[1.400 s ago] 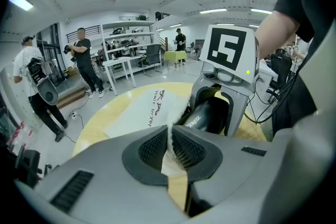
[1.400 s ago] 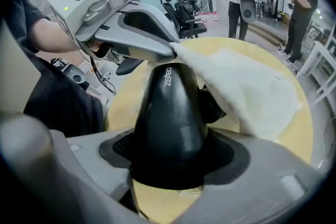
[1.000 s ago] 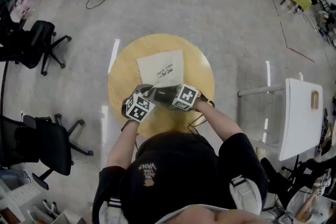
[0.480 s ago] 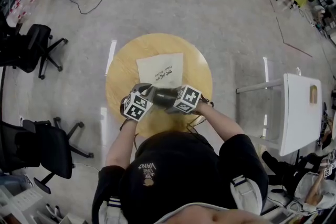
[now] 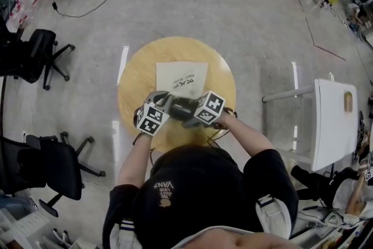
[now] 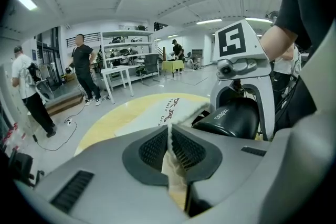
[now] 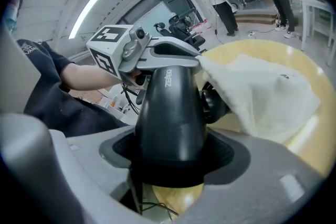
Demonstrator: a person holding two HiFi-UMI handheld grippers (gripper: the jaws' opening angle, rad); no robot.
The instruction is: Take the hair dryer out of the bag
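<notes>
Grey polished floor surrounds a round wooden table (image 5: pixel 131 81), seen from above. A white cloth bag (image 5: pixel 182 77) lies flat on it, from the tabletop's centre toward 12 o'clock. The left gripper (image 6: pixel 169 140), near 6 o'clock, has its jaws almost together and pinches the bag's near edge. The right gripper (image 7: pixel 170 152), just beside it toward 5 o'clock, clamps the barrel of the black hair dryer (image 7: pixel 170 107). The dryer sits at the bag's mouth, touching the cloth. A black office chair (image 5: pixel 34 52) stands at 9 o'clock.

Left tongs (image 5: pixel 165 102) and right tongs (image 5: pixel 187 112) flank the hair dryer (image 5: pixel 182 106).
</notes>
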